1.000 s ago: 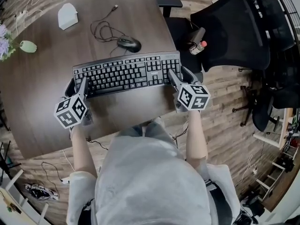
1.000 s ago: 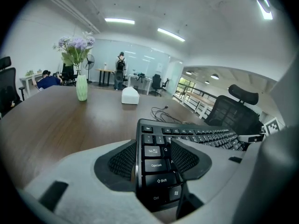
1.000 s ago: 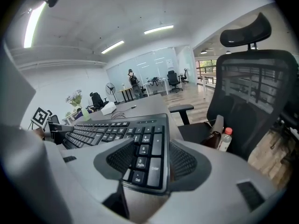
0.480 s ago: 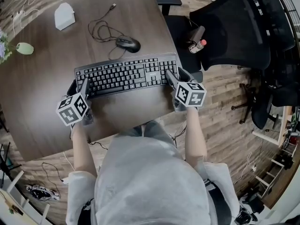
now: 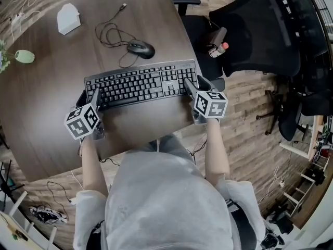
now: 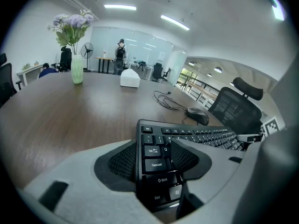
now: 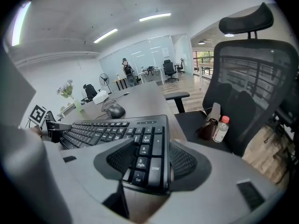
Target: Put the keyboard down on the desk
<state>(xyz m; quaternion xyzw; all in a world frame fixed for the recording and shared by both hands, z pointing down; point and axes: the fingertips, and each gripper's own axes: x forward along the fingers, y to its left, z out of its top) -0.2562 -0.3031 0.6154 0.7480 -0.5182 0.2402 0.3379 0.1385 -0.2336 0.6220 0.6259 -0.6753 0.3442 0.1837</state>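
A black keyboard (image 5: 139, 84) lies level over the near part of the dark wooden desk (image 5: 47, 103), held at both short ends. My left gripper (image 5: 89, 96) is shut on its left end, the jaws flanking the Caps Lock and Shift keys of the keyboard (image 6: 196, 135) in the left gripper view, where that gripper (image 6: 154, 161) fills the bottom. My right gripper (image 5: 191, 84) is shut on the number-pad end of the keyboard (image 7: 103, 129), as the right gripper (image 7: 145, 161) view shows. Whether the keyboard touches the desk I cannot tell.
A black mouse (image 5: 141, 48) with a looped cable lies just behind the keyboard. A white box (image 5: 68, 19) sits far left, a vase with flowers (image 5: 23, 57) at the left edge. A black office chair (image 5: 250, 30) holding a bottle (image 5: 219, 50) stands right of the desk.
The keyboard and both grippers have sunk slightly toward the desk, so the keyboard looks a little smaller. Both grips stay the same.
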